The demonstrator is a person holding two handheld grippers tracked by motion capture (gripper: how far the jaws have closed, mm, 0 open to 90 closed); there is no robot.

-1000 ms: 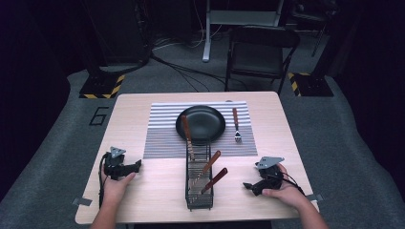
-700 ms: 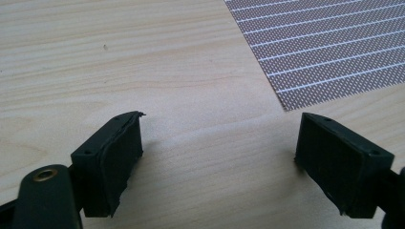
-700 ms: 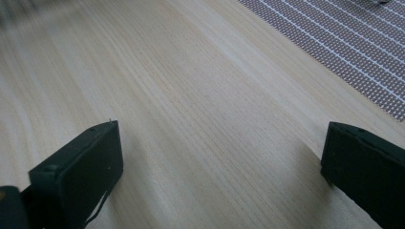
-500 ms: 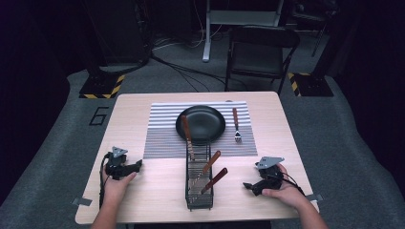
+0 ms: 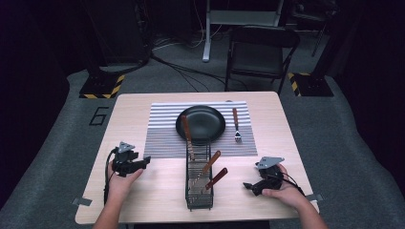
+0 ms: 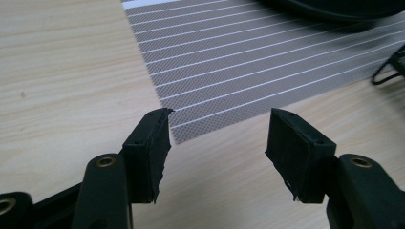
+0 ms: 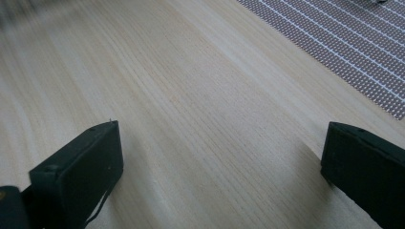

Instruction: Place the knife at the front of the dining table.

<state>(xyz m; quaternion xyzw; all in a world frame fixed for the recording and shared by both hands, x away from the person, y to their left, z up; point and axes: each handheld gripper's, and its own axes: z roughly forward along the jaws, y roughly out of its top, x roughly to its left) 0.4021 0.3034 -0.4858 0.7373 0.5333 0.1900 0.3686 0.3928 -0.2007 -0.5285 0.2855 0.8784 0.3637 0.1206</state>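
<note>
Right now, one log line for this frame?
left gripper: open, empty | right gripper: open, empty | fork: on striped mat beside plate | wire rack: three wooden-handled utensils

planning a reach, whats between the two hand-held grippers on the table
In the high view, a wire basket with wooden-handled utensils stands between the left hand-held gripper and right hand-held gripper.

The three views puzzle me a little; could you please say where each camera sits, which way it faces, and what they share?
High view: above the person's side, looking forward and down on the table; both forearms, left gripper and right gripper show.
Left gripper view: rides the left gripper, looking along its open fingers at the striped placemat.
Right gripper view: rides the right gripper, looking low over bare wood.
Shared: all three views show the placemat and the table.
</note>
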